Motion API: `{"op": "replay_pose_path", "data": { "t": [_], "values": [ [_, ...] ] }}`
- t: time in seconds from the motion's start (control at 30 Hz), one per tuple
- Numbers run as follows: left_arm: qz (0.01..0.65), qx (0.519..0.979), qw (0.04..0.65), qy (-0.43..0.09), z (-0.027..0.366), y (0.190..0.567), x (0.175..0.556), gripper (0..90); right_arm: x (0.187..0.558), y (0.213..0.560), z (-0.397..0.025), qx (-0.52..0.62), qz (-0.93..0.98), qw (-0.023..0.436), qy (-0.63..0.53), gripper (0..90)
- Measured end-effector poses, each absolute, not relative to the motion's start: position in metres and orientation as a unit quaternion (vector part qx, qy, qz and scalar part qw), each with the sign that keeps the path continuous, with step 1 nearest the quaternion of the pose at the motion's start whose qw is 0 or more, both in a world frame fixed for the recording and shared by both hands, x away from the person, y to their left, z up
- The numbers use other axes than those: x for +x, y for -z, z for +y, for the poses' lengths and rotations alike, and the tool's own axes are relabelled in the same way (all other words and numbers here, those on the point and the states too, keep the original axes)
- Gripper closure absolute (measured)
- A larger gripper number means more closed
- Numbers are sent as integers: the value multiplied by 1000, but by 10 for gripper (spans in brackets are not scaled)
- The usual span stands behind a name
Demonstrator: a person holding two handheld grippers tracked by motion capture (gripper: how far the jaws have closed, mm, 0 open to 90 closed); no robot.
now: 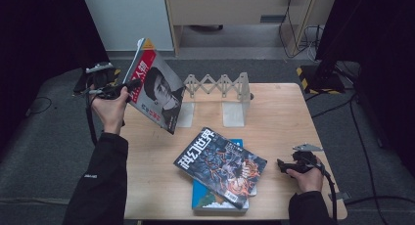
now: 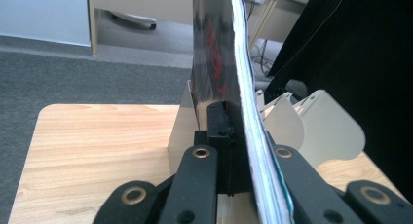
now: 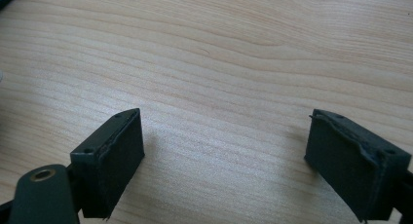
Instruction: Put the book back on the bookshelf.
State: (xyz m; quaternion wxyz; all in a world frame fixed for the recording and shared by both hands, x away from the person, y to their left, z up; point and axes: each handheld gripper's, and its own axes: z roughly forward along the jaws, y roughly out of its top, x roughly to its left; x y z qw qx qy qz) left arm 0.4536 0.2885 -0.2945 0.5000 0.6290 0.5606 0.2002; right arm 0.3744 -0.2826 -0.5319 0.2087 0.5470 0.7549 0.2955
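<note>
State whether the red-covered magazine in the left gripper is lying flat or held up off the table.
Held up. The left gripper is shut on the magazine's edge, lifting it tilted above the table, near the white rack.

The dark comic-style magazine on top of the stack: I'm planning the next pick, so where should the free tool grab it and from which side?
Take the dark magazine by its right-hand edge, nearest the open right tool, coming in low from the right. It lies flat and askew on the blue book, so its corners overhang, probably leaving room for one jaw underneath.
</note>
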Motion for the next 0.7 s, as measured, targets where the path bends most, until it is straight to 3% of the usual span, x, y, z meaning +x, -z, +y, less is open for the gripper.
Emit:
{"op": "replay_pose_path", "data": {
  "t": [0.7],
  "values": [
    [568,665,427,-232,254,320,475,859,374,532,-283,548,754,209,-296,138]
  ]
}}
